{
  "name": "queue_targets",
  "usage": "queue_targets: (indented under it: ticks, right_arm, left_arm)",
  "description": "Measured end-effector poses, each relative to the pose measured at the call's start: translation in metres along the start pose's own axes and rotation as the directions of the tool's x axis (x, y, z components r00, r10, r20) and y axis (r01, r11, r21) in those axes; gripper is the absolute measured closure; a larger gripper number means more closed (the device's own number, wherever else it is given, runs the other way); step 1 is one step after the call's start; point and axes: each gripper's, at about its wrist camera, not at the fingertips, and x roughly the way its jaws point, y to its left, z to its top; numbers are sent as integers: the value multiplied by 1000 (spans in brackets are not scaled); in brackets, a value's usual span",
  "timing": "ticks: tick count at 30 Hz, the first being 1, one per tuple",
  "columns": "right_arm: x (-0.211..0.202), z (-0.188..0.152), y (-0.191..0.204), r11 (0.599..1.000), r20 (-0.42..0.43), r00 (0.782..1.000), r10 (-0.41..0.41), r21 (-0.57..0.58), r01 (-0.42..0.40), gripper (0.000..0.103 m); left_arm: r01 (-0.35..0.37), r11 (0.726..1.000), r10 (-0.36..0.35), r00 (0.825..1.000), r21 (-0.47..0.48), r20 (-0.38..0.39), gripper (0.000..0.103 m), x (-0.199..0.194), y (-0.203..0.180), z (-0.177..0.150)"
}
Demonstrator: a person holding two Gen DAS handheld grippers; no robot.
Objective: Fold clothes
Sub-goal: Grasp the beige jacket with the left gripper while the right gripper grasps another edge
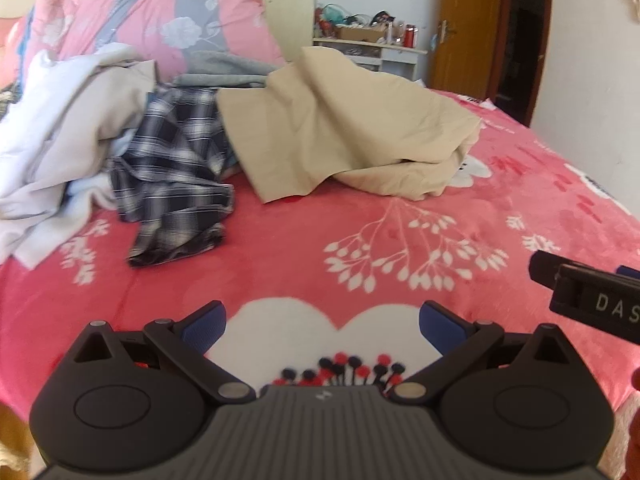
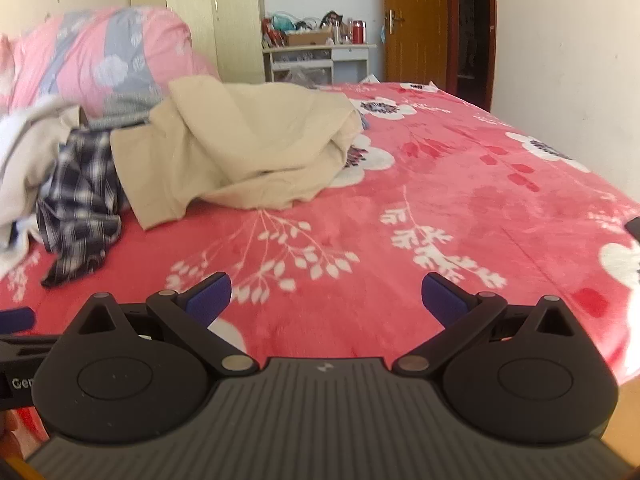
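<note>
A crumpled beige garment lies on the red floral bed cover, well ahead of both grippers. Left of it a black-and-white plaid shirt trails toward the front, beside a heap of white and pale grey clothes. My left gripper stands open above the near part of the bed, with nothing between its blue pads. My right gripper is open too and holds nothing. Its black body shows at the right edge of the left wrist view.
A rolled pink and grey floral quilt sits behind the clothes. Beyond the bed are a cream wardrobe, a white cluttered shelf unit and a brown door. A white wall runs along the right.
</note>
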Motion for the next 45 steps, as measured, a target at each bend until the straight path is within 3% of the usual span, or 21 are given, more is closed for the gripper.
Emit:
queue_targets:
  ticks: [5,9,14,19,22,24,26,27,28,29,30,31,33,34,36,40,45]
  right_arm:
    - [33,-6,-15,999,34,999,32,-9,-32,1]
    - [69,9,-32,998,47,997,55,-9,-55,1]
    - [133,66,-64,991,73,990,119,48,-123,1]
    - [241,133,-96,950,12,964,266,166,-264,1]
    - [303,162,-107,938,-16,957,289,203,-280,1]
    - [333,174,-113,926,-14,952,306,234,-294,1]
    - [360,180,-119,877,-42,922,385,327,-352,2]
    - [369,181,-120,853,-56,909,414,374,-365,5]
    - [376,182,-122,828,-70,896,438,419,-372,16]
    - [377,182,-123,804,-66,883,464,451,-389,26]
    - [374,181,-123,778,-52,868,494,472,-414,47]
    - [368,180,-122,756,-33,856,516,487,-437,60]
    - [353,179,-115,750,-10,843,537,463,-472,80]
    - [345,179,-111,765,-15,846,533,436,-474,84]
    - [325,179,-105,783,-18,849,529,396,-479,89]
    - [269,172,-110,726,46,798,601,388,-568,93]
    - [185,150,-106,695,72,751,657,329,-640,94]
  left_arm:
    - [29,1000,-29,999,-1,17,0,34,1,13]
    - [11,998,-15,998,65,63,0,70,-6,42]
    - [44,969,-69,993,242,99,0,128,-31,94]
    - [-58,921,0,989,385,148,0,199,-65,132]
    - [-58,902,6,992,427,122,2,234,-79,141]
    - [-44,905,2,995,424,100,10,250,-83,144]
    - [-29,916,-1,997,400,76,22,262,-85,147]
    - [-11,926,-12,998,378,60,35,263,-84,149]
    - [9,935,-27,999,355,44,48,264,-83,150]
    - [30,943,-41,999,330,29,53,264,-81,151]
    - [38,950,-48,999,310,24,64,263,-82,152]
    - [41,953,-51,998,301,26,75,261,-83,152]
    - [38,949,-52,998,313,36,85,254,-88,149]
    - [41,947,-57,998,319,41,91,251,-88,147]
    - [56,943,-78,995,327,55,93,238,-88,141]
    - [99,926,-132,989,364,65,94,195,-87,126]
    - [182,905,-222,973,384,62,95,118,-77,97]
